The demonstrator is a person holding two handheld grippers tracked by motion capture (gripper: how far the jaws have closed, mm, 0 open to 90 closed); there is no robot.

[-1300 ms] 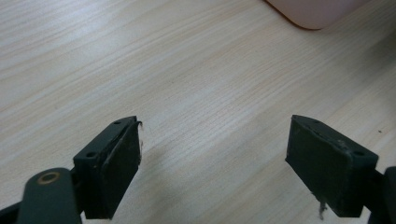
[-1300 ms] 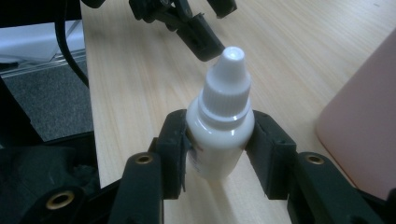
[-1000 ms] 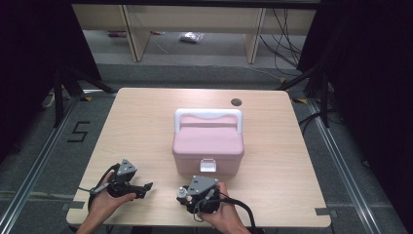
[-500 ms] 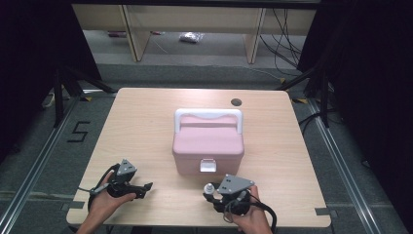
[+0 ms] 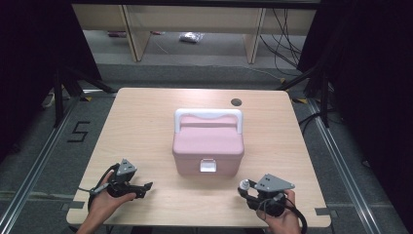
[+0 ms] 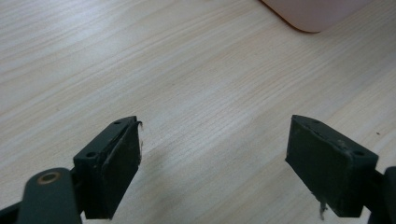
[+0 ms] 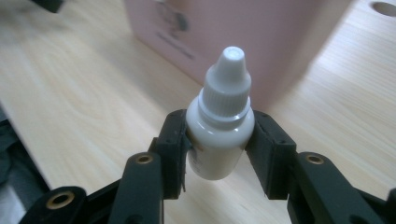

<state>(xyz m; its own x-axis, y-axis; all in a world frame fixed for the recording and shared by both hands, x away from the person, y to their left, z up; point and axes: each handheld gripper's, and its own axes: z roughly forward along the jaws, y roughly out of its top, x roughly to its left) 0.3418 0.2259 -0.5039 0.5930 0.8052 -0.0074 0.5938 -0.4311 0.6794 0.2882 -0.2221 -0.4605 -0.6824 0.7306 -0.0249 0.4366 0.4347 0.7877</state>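
1. Bottle (image 7: 219, 135): a small white dropper bottle with its cap on, clamped at the body between the right gripper's (image 7: 218, 140) fingers (image 7: 173, 144), cap pointing away from the hand. It is held just above the table (image 5: 146, 126), near the front right edge.
2. Judged from this, the pickup is done. What is left looks like getting the bottle into the pink box (image 5: 208, 146), which sits mid-table with its lid shut and its white latch (image 5: 208, 166) down, so it would have to be opened first.
3. The left gripper (image 6: 215, 154) holds nothing; its fingers stand wide apart over bare wood at the front left.
4. The right gripper view shows the grip and the ribbed cap close up, with the box's side behind. The high view shows the bottle as a white dot (image 5: 245, 185), but gives the layout: box between the two hands, handle (image 5: 208, 116) toward the far side.
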